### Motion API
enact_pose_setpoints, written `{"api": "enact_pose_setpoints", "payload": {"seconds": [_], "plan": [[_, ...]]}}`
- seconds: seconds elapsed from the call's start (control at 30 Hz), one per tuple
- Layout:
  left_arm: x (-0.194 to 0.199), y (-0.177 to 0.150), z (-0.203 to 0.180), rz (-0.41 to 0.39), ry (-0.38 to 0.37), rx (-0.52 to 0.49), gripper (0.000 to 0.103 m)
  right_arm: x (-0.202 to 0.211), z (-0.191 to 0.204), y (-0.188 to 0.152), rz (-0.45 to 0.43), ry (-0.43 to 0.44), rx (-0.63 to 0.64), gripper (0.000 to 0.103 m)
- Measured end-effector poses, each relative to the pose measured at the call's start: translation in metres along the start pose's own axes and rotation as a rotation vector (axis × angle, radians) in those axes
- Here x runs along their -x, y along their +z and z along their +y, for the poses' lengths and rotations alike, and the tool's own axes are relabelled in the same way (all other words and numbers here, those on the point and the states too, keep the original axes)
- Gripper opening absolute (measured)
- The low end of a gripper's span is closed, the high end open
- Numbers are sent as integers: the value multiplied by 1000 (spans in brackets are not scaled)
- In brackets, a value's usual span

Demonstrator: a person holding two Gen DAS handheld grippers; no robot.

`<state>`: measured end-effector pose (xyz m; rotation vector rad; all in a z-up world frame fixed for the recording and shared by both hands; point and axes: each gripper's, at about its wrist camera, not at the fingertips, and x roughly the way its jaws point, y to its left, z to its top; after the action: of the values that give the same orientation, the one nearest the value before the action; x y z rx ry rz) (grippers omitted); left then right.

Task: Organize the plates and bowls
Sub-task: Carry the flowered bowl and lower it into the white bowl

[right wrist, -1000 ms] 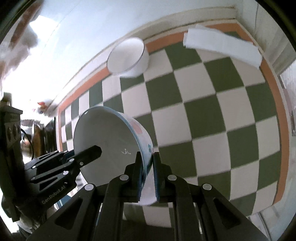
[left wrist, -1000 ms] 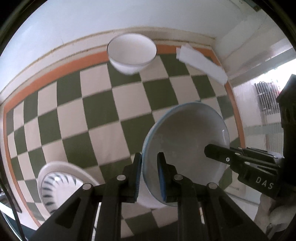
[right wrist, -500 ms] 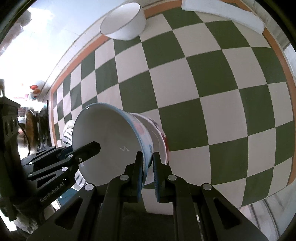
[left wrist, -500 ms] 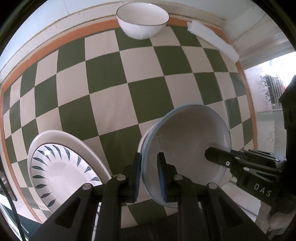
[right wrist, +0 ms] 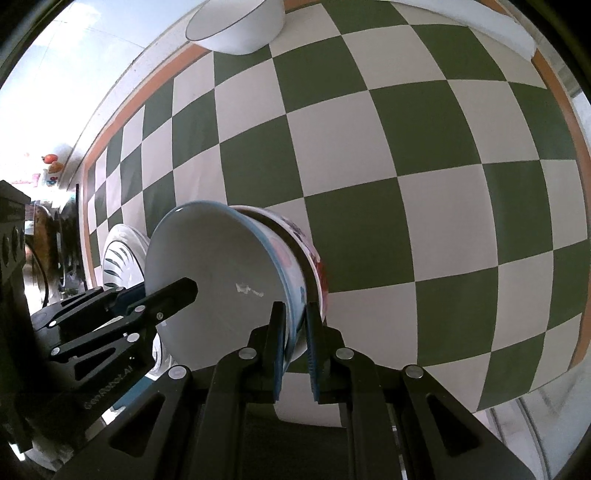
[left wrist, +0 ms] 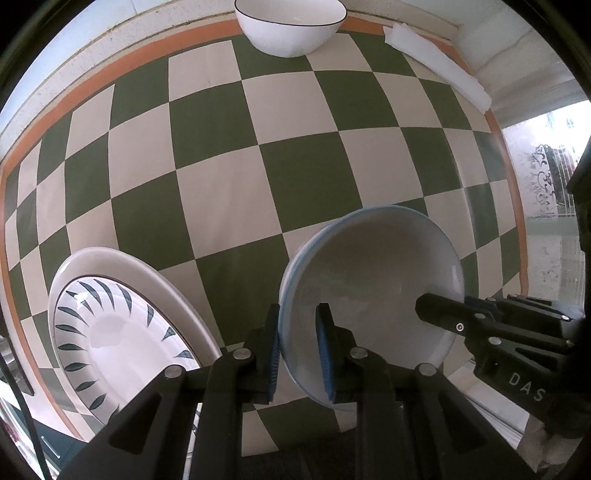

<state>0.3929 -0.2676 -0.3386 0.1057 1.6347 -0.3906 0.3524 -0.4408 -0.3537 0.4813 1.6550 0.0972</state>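
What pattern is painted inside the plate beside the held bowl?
Dark blue leaf-like strokes ringing a white centre on the plate; the left wrist view shows it best.

Green-and-cream checkered tablecloth (left wrist: 229, 155) with orange border, pale wall (left wrist: 110, 22) behind, bright daylight at window (left wrist: 546, 177)

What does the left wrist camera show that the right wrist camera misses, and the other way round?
Only the left view shows the leaf-patterned plate's full face. Only the right view shows the flowered bowl nested under the blue-rimmed bowl. Both show the left tool and right tool gripping that blue-rimmed bowl's rim, the white bowl and the checkered tablecloth.
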Motion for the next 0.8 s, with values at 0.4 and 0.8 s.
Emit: {"api": "enact_pose_setpoints", "payload": {"seconds": [0.4, 0.8], "plan": [[4, -2, 4, 2, -12, 13, 16, 4, 3, 5, 9, -34, 45, 15], [59, 24, 15, -98, -27, 29, 17, 44, 3, 27, -45, 18, 65, 15]]}}
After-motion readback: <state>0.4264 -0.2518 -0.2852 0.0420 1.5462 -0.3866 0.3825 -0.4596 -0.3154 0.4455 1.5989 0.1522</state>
